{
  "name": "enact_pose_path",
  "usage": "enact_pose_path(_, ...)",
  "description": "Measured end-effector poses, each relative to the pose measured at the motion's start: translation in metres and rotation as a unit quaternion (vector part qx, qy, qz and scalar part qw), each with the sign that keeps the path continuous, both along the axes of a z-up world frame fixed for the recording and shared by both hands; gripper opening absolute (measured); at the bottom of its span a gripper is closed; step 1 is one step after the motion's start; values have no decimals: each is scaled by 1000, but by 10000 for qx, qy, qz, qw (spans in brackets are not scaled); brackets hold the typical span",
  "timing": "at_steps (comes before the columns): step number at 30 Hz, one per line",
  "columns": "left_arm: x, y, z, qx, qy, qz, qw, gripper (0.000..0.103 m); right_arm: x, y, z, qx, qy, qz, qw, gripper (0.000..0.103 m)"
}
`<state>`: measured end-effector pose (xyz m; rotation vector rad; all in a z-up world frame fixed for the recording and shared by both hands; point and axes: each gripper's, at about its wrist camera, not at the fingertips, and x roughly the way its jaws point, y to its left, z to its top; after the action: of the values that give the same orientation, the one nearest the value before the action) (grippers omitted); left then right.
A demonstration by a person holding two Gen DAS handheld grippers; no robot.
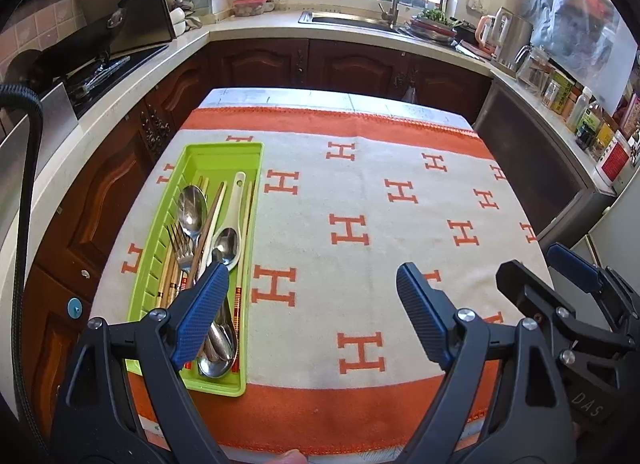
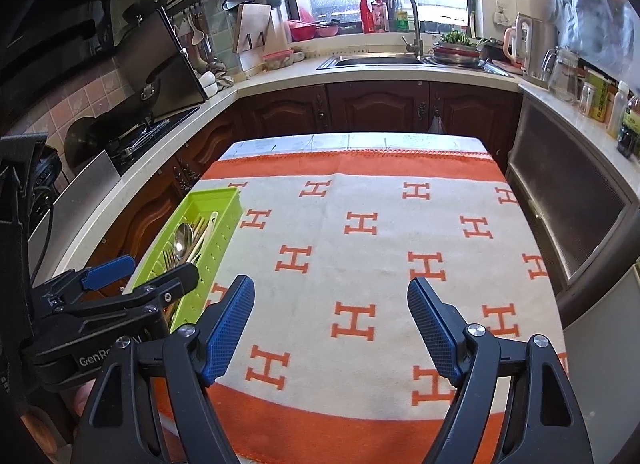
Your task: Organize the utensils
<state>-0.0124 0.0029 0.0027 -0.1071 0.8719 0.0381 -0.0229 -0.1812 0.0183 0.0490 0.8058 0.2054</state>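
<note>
Utensils gathered in the tray, both grippers empty above the table.

A table under an orange-and-cream cloth (image 1: 360, 199) fills the middle of the kitchen, and nothing loose shows on the cloth in either view. Along its left edge sits a long green tray (image 1: 224, 151), and in it lie the utensils: two steel spoons (image 1: 191, 207), a fork (image 1: 180, 244), a white ladle-style spoon (image 1: 234, 199) and several chopsticks (image 1: 249, 219), overlapping rather than sorted. More spoon bowls are partly hidden at the near end. The left gripper (image 1: 308, 304) hangs over the tray's near end, jaws spread wide with nothing between them; the right gripper (image 2: 332, 328) hovers over bare cloth, released and empty too. Judging from this, the gathering looks finished, with at most some straightening left inside the tray.
</note>
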Motion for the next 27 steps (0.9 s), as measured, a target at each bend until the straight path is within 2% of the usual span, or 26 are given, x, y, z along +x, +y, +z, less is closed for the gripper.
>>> enact_pose_path(9,4,-7,-6,109,95,4,9999,84,13,-4,-13,62,166,-24,9998,80)
enact_pose_path(27,7,-17,0,235,22,-33,9997,84,13,-10,-14,73,137,-126,9998,80)
